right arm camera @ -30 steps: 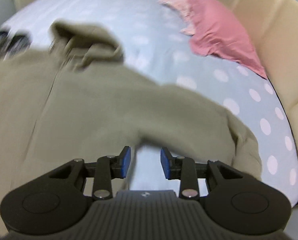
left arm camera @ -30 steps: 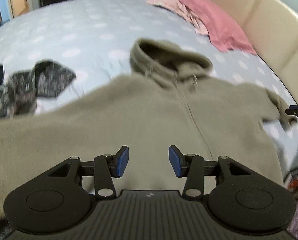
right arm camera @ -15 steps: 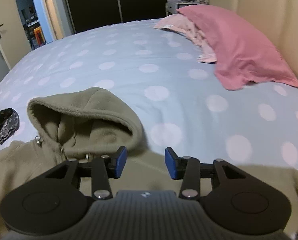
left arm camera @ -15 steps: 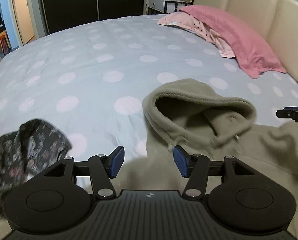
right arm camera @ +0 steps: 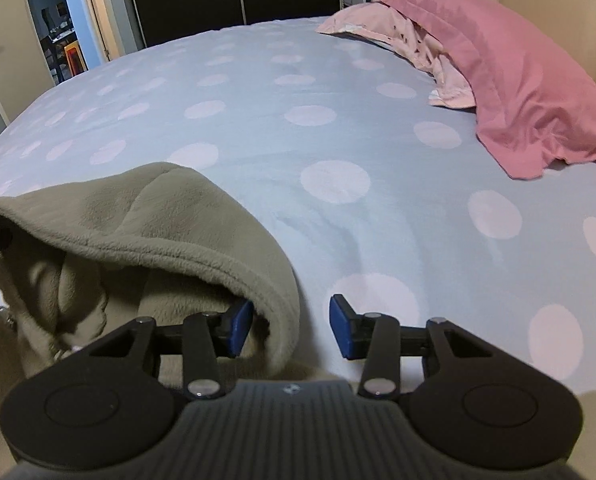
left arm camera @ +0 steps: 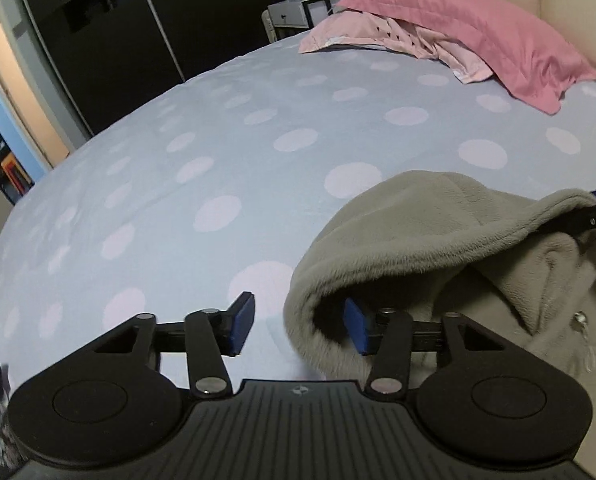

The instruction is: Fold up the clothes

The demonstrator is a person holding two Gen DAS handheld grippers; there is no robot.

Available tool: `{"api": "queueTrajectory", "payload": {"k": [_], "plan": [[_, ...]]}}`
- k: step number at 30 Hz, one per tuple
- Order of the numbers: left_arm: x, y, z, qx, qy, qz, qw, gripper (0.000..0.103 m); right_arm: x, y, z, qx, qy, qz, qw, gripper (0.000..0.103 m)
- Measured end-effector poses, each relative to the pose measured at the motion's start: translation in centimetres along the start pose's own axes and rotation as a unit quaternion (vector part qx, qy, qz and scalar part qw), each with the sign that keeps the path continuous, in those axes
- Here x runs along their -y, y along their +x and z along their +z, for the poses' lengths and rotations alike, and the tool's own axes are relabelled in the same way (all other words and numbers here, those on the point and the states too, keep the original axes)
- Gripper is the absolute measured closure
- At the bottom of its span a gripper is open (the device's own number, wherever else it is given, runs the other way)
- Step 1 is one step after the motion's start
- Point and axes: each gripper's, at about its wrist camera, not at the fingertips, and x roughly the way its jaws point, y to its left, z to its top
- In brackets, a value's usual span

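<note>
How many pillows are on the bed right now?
2: a dark pink pillow against the headboard, and a pale pink pillow partly tucked under it. More could be hidden out of frame.

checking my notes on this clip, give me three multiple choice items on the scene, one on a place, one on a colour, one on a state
1. Where does the hood of the fleece hoodie lie?
A. on the dotted bedsheet
B. on the pink pillow
C. on the floor

2. What colour is the top pillow by the headboard?
A. white
B. pink
C. green

3. How does the left gripper stand at the hood's edge?
A. shut tight on the rim
B. far away over bare sheet
C. jaws apart, one pad inside the hood opening, one outside

Answers:
1 A: the hood rests on the sheet, well short of the pillows.
2 B: its cover is deep pink in both views.
3 C: the rim passes between the blue pads, a gap shows on the outer side; the right gripper straddles the opposite edge likewise.
</note>
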Motion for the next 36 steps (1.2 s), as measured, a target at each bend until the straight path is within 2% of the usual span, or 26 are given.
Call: {"api": "queueTrajectory", "payload": {"k": [1,2,3,6,9,12,14,17,20,23,26,28,30,31,33,35,36], "plan": [[0.2,0.3,0.1,-0.001,0.004,0.001,1.0,0.078,-0.2,0.3,0.1,0.004,-0.001,0.003,1.0,0.059],[0.0,0.1,0.1,0.004,-0.002,0.0,1.0,0.092,-0.4,0.4,0.1,0.009,-0.002,0.01,1.0,0.064],[-0.3,-0.1,0.0,0.009,-0.009,-0.002,0.9999,0.093,-0.6,0.6,0.2,0.013,-0.004,0.017,1.0,0.079],[-1.3,-1.3,-0.2,0.036,-0.03,-0.009,0.9989,0.094,-1.4,0.1,0.6,0.041,-0.017,0.005,0.999,0.09],[-2.9,-3.7,-0.3,0.086,-0.057,-0.008,0.9946,0.094,-1.8,-1.8,1.6,0.101,-0.018,0.008,0.995,0.091],[-3.7,-6.0,-1.5,0.124,-0.078,-0.003,0.9892,0.094,-2.3,-4.9,2.7,0.176,-0.018,0.024,0.984,0.092],[-3.3,-6.4,-2.8,0.121,-0.064,0.008,0.9905,0.095,-3.3,-5.9,2.9,0.197,-0.051,0.021,0.979,0.092],[-3.0,-5.1,-5.4,0.08,-0.055,-0.006,0.9953,0.095,-4.6,-5.8,2.1,0.182,-0.118,0.009,0.976,0.092],[-2.9,-3.2,-7.6,0.045,-0.055,-0.016,0.9973,0.095,-4.8,-4.1,-0.2,0.13,-0.16,0.017,0.978,0.091],[-2.8,-1.0,-9.2,0.002,-0.058,-0.03,0.9979,0.095,-5.5,-1.7,-2.9,0.072,-0.209,0.017,0.975,0.091],[-2.5,0.4,-10.2,-0.031,-0.061,-0.043,0.9968,0.094,-5.8,0.4,-4.9,0.034,-0.235,0.006,0.971,0.091],[-3.0,0.1,-10.1,-0.024,-0.075,-0.052,0.9956,0.094,-5.7,0.6,-4.9,0.027,-0.229,0.005,0.973,0.089],[-4.1,-0.8,-10.1,-0.018,-0.079,-0.068,0.9944,0.082,-5.3,0.3,-4.2,0.02,-0.215,0.019,0.976,0.085],[-4.6,-1.2,-10.1,-0.015,-0.081,-0.076,0.9937,0.078,-5.0,0.0,-3.9,0.015,-0.21,0.028,0.977,0.072],[-5.9,-2.2,-10.1,-0.007,-0.093,-0.091,0.9915,0.058,-4.1,-1.4,-3.4,0.017,-0.189,0.064,0.98,0.058],[-7.3,-3.2,-9.9,0.006,-0.11,-0.123,0.9863,0.053,-3.2,-2.9,-2.8,0.019,-0.165,0.111,0.98,0.049],[-7.9,-3.7,-9.8,0.012,-0.119,-0.143,0.9825,0.049,-2.8,-3.5,-2.4,0.016,-0.151,0.143,0.978,0.041]]}}
